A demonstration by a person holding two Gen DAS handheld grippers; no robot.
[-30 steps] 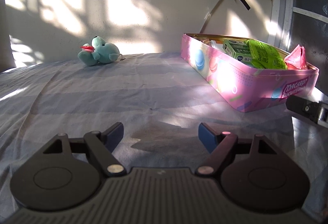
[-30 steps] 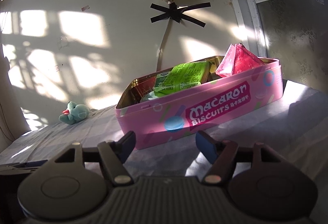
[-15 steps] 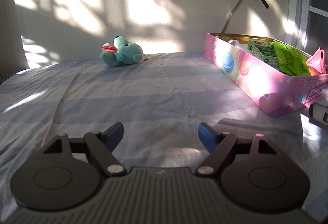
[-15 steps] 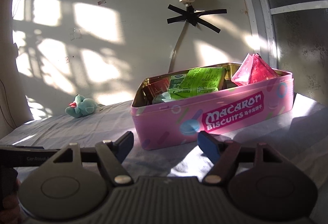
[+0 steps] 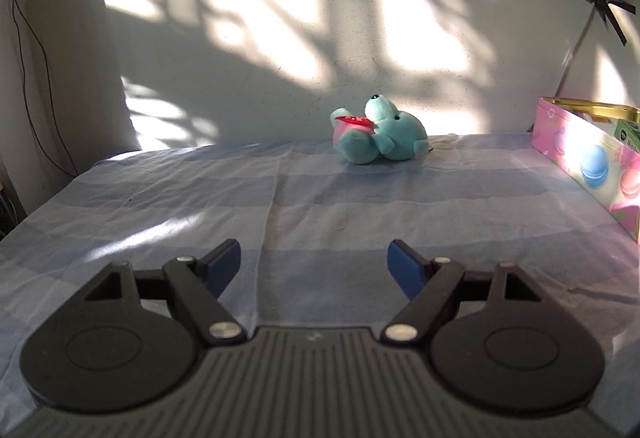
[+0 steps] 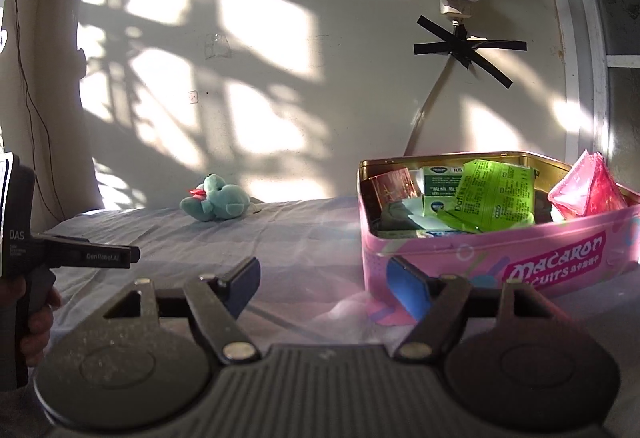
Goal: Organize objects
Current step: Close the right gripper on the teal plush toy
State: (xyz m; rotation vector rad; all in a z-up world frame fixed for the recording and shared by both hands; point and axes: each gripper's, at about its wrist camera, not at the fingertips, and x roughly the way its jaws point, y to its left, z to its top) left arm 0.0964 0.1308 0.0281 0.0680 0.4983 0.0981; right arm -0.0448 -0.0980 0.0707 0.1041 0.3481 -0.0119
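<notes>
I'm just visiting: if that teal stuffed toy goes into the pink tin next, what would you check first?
1. Left gripper open with nothing between its fingers: ok.
2. Right gripper open and empty: ok.
3. Teal plush toy lies free on the striped sheet, nothing on it: ok.
4. Sheet between left gripper and toy bare: ok.
5. Pink tin has no lid on: ok.
6. Room left in the tin, already holding packets: cannot tell.

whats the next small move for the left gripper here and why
Probably ease the left gripper forward toward the teal plush toy. It is the only loose item on the striped sheet, lying near the wall, apart from the pink Macaron Biscuits tin. The jaws stand open and empty, with the toy almost straight ahead.
</notes>
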